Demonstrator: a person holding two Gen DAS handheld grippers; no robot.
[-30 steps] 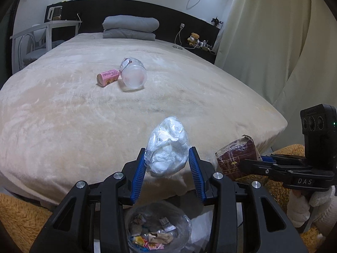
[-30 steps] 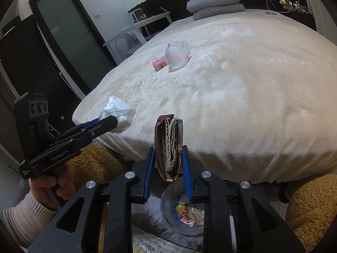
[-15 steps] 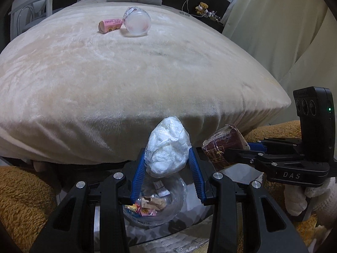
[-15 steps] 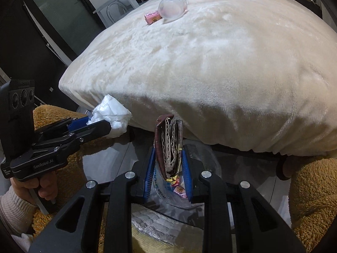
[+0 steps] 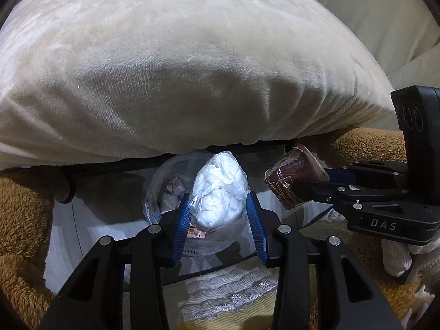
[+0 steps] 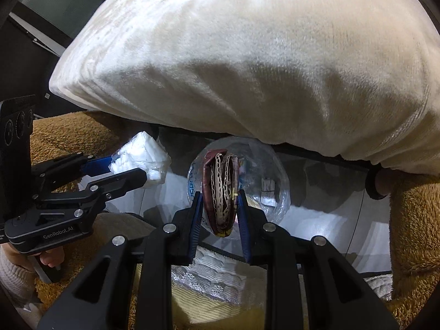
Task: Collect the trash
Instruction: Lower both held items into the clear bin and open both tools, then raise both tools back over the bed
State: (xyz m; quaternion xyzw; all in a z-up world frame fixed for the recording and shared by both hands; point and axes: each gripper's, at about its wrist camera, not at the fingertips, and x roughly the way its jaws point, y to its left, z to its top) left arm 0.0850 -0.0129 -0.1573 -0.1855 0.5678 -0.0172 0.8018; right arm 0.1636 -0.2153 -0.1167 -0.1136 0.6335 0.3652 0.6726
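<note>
Now both grippers are pinching trash, left gripper (image 5: 218, 214) a white wad (image 5: 218, 192), right gripper (image 6: 218, 211) a maroon wrapper (image 6: 220, 192); keep each centred above the clear bin (image 6: 275, 187) beneath the jaws before letting go.

Cream-blanketed bed (image 5: 192, 68) — brown rug (image 5: 22, 220)

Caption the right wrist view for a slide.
Right claw grips a flattened maroon carton above the clear trash bag; left claw holds a white wad.
</note>
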